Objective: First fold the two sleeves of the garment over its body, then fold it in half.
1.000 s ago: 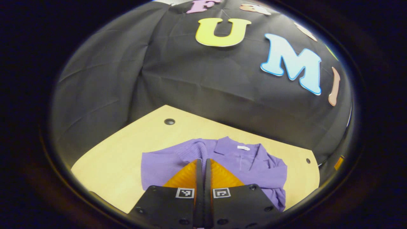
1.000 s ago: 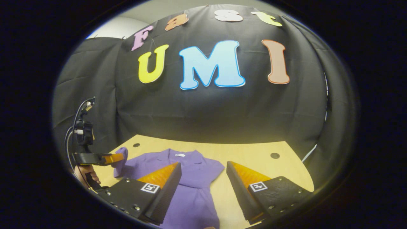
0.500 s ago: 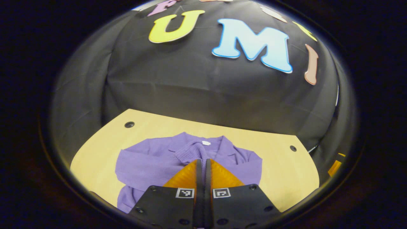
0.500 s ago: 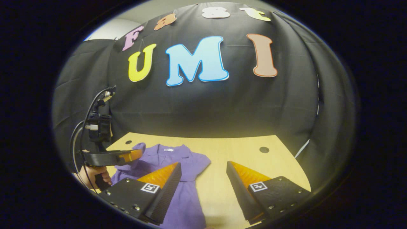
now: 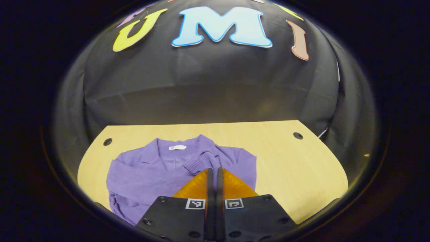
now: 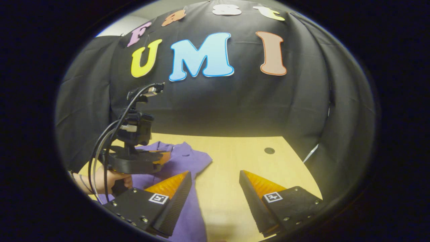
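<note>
A purple knit garment [image 5: 151,174] lies flat on the wooden table [image 5: 295,168], collar and white label toward the far wall. My left gripper [image 5: 214,169] is shut on the ribbed cuff of one sleeve [image 5: 201,162], holding it over the garment's chest. In the right gripper view the same left gripper [image 6: 164,157] hangs above the garment [image 6: 189,159], held by a hand [image 6: 114,178]. My right gripper [image 6: 215,179] stands open over bare table beside the garment's right edge, with nothing between its fingers. The garment's lower part is hidden behind the gripper bodies.
The table has small round holes near its far corners [image 5: 297,135] [image 5: 108,141] [image 6: 269,150]. Black cloth walls close in the far side and both flanks. Bare wood stretches right of the garment [image 6: 242,158]. Cables loop from the left gripper's camera mount [image 6: 134,124].
The left gripper has carried the sleeve cuff sideways across the garment's body, toward its middle. The right gripper stays open and has shifted only slightly.
</note>
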A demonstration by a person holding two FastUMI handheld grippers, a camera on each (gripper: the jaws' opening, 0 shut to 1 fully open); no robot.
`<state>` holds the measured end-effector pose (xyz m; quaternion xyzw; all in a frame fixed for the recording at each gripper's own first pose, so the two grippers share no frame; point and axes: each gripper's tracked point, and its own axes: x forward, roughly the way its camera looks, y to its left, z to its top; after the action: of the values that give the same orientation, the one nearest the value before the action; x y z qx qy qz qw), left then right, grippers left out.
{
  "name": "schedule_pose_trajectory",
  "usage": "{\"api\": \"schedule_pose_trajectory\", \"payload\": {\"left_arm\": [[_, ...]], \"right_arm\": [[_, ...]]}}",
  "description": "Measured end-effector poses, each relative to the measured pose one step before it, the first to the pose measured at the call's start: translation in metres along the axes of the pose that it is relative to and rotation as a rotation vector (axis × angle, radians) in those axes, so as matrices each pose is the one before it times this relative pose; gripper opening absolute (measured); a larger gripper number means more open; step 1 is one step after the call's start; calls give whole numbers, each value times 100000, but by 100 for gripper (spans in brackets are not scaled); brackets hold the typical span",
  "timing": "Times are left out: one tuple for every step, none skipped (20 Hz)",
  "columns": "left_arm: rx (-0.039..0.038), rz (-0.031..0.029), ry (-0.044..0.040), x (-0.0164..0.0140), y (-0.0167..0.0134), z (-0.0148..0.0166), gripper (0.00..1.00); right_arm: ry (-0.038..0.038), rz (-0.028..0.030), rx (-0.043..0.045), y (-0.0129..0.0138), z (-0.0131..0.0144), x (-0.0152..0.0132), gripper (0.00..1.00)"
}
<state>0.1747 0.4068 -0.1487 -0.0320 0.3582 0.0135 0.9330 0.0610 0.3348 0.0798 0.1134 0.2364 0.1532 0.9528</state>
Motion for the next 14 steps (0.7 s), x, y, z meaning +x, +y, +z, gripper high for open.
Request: {"api": "schedule_pose_trajectory", "payload": {"left_arm": [[678, -267, -77, 275, -501, -120, 7], [685, -285, 415, 289, -383, -152, 7], [685, 456, 134, 298, -137, -173, 7], [864, 379, 390, 288, -53, -194, 7], [637, 450, 180, 184, 90, -187, 7], [-48, -474, -411, 4, -102, 147, 7], [-51, -444, -766, -106, -19, 61, 11], [57, -1207, -905, -82, -155, 127, 12], [459, -1908, 241, -107, -325, -130, 16], [921, -978, 658, -296, -95, -190, 20], [134, -1484, 478, -456, -131, -266, 24], [-209, -1500, -525, -460, -218, 149, 37], [-277, -1077, -1195, -606, 7, 144, 51], [-144, -1150, -1069, -541, 72, 22, 55]], "right_arm": [[540, -1003, 252, -209, -172, -199, 87], [131, -1524, 291, -215, -213, -296, 87], [-22, -1223, 143, -182, -43, -339, 87], [-26, -1131, -59, -71, -137, -320, 87], [353, -1154, -75, -181, -227, -329, 87], [460, -888, -123, 22, -437, -266, 87], [433, -821, -196, -18, -226, -219, 87], [681, -1077, -37, -142, -426, -316, 87], [364, -757, 252, 85, -147, -277, 87], [363, -585, 739, 52, -338, -226, 87], [371, -237, 861, 200, -204, -185, 87], [140, -251, 387, 211, -155, -256, 87], [6, -335, -331, 225, -81, -232, 87], [-201, -572, -611, 132, -223, -208, 87]]}}
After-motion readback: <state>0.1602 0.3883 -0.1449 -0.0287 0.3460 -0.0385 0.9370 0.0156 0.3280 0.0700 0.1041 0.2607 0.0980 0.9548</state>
